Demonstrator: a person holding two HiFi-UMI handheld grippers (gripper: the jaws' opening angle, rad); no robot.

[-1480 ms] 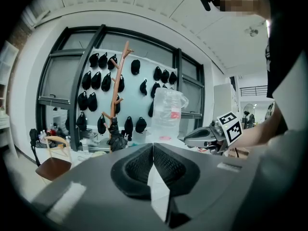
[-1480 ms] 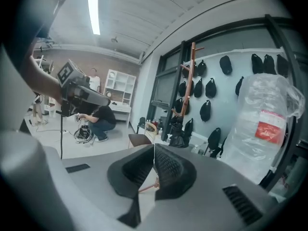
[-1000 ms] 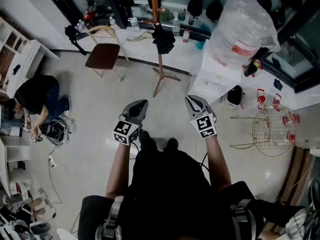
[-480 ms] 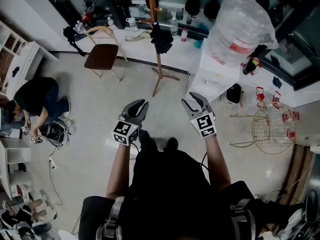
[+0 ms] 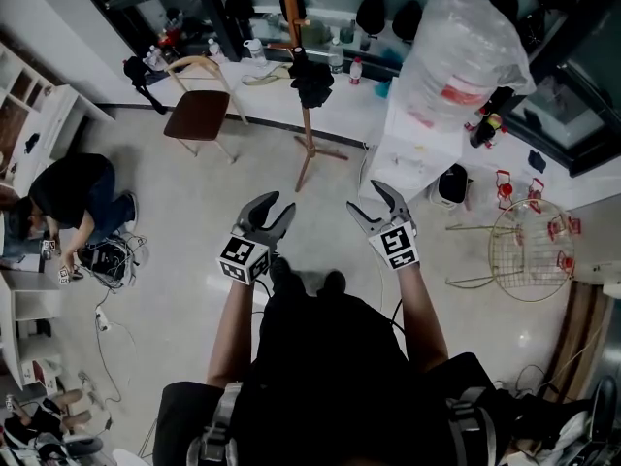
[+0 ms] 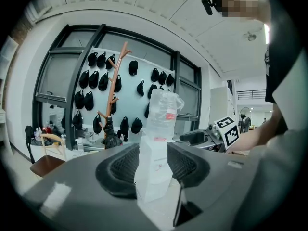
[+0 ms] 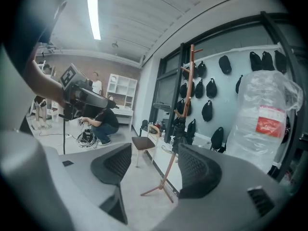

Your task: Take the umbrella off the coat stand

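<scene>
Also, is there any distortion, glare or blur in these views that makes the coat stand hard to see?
Head view: sharp and evenly lit, but the steep angle foreshortens the coat stand. Left gripper view: strong fisheye bending, dark corners; stand small but clear. Right gripper view: same fisheye, bright ceiling light, stand sharp.

The jaws of the left hand-held gripper point(image 5: 276, 208), seen pressed together a second ago, are now parted by a narrow gap and are being opened further. Those of the right hand-held gripper point(image 5: 366, 199), closed a second ago as well, are being spread much wider. Nothing is held between either pair.
</scene>
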